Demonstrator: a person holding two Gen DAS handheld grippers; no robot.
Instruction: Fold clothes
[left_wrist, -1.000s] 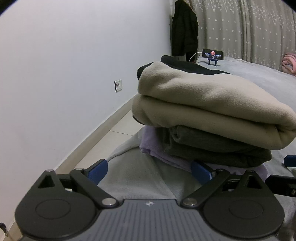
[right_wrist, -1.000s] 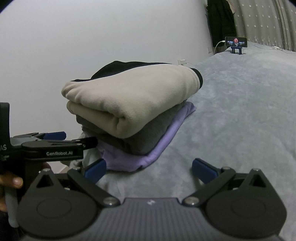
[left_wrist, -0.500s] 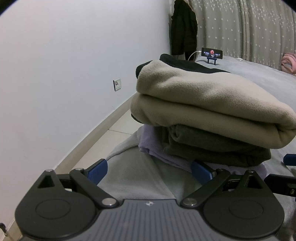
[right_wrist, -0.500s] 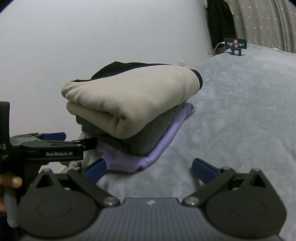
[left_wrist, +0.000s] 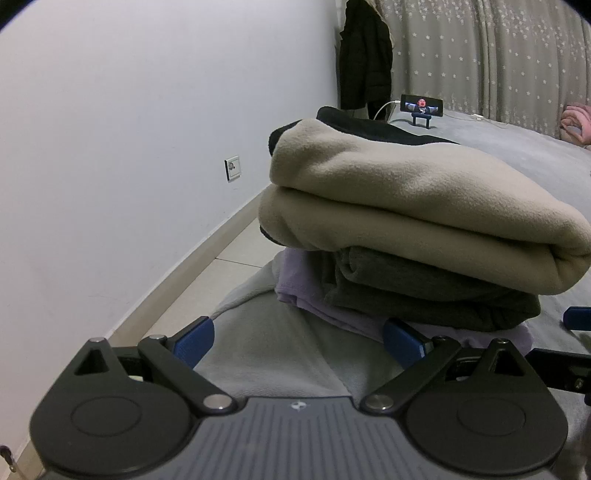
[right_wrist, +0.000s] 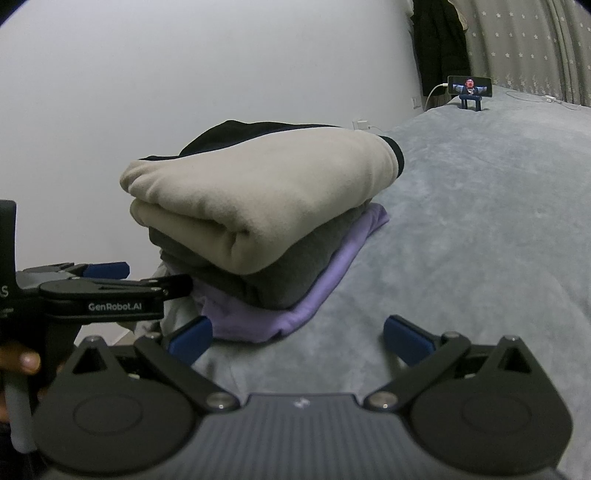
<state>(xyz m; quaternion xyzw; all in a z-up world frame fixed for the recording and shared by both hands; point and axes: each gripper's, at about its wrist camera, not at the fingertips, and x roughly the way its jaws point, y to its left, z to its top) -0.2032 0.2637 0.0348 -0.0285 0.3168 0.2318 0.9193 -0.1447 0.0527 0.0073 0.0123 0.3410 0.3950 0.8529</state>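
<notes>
Left gripper (left_wrist: 297, 341): jaws spread wide, empty; hovers just before the stack's near-left corner.
Stack (left_wrist: 424, 236): sits at left edge of grey bed (right_wrist: 480, 206), beside white wall (left_wrist: 110, 147).
Count, garments: four visible — purple bottom layer (right_wrist: 332, 269), dark grey fold (right_wrist: 295, 273), beige fleece (right_wrist: 258, 192), black piece (right_wrist: 236, 134) behind/on top.
Right gripper (right_wrist: 297, 341): jaws spread wide, empty; near-right of stack, over bare bedding.
Count, grippers: two.
Phone on stand (right_wrist: 469, 86): one, far end of bed.
Progress (judged): folding looks complete for these four; no unfolded clothes near the grippers, rest of room not fully visible.
</notes>
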